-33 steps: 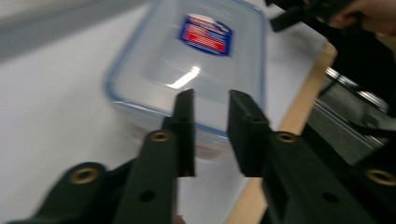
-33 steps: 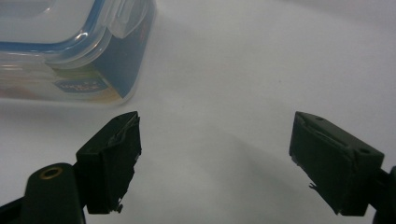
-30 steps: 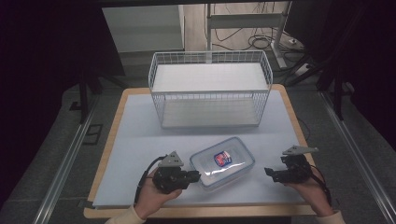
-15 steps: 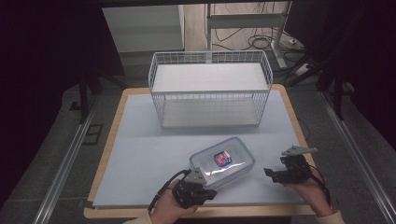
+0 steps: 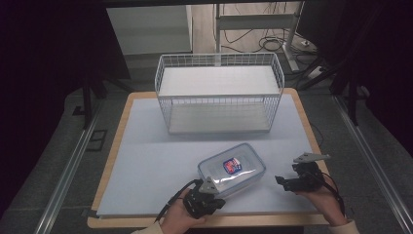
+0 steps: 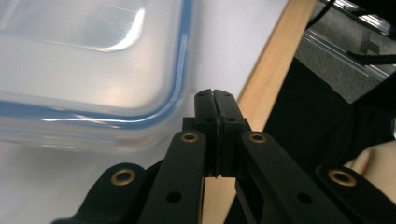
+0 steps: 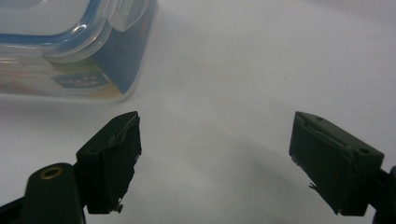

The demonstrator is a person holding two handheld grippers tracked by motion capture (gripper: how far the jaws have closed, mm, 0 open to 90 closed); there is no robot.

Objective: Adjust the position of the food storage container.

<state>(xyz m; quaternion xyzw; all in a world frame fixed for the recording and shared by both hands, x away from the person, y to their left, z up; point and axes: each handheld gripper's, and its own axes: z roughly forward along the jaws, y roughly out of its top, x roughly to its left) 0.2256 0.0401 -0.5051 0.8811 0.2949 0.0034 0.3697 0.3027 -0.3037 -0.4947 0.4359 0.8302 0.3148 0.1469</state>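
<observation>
A clear plastic food box with a blue-sealed lid and a red label lies on the white mat near the front of the table. My left gripper is at the box's near-left corner, its jaws pressed together with nothing between them. In the left gripper view the shut tips sit just right of the box's rounded corner, over the wooden table edge. My right gripper hovers to the right of the box, open and empty. In the right gripper view, its jaws stand wide apart and the box lies ahead on the left.
A white wire basket stands at the back middle of the table. The white mat covers the wooden tabletop, whose front edge runs close under both hands. Dark floor and metal rails flank the table.
My left gripper has moved from the box's left side down to its near-left corner, closer to the table's front edge. The right gripper and the box have stayed in place.
</observation>
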